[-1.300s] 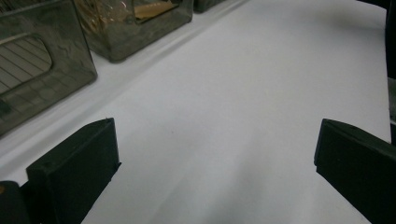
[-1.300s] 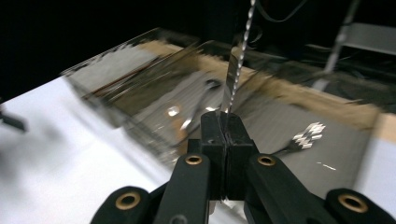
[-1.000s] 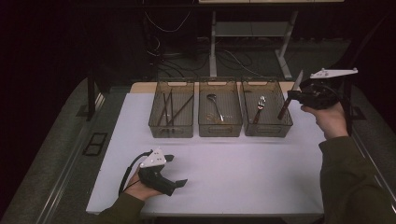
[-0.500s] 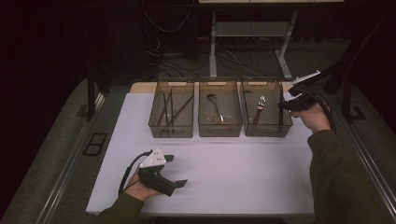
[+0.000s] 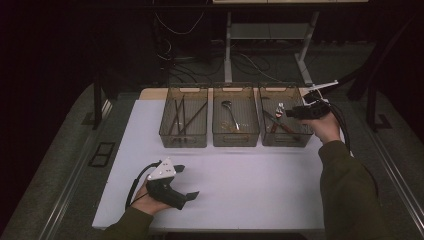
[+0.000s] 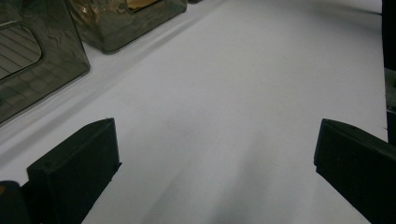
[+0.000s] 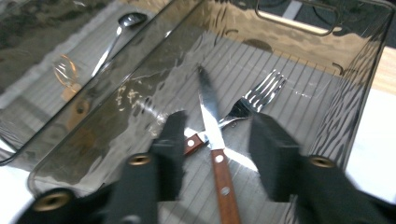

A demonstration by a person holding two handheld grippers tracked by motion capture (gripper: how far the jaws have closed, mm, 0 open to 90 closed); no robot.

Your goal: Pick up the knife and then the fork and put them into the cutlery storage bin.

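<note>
Claw of the right hand (image 7: 215, 154) hangs inside the right-hand bin (image 5: 300, 141) at the table's far edge, jaws having just been opening, now partly spread and astride a wood-handled knife (image 7: 215, 158) without pressing on it. The knife lies on the bin's ribbed floor, its blade crossing a fork (image 7: 254, 100) with a like handle. Judged stiff and light, with a slick steel blade, it is best taken by the riveted wooden handle near the blade, where the grip is surest. The middle bin holds a spoon (image 7: 114, 35). The left claw (image 6: 212, 154) rests wide open and empty on the white table (image 5: 250, 185) near its front-left corner.
</note>
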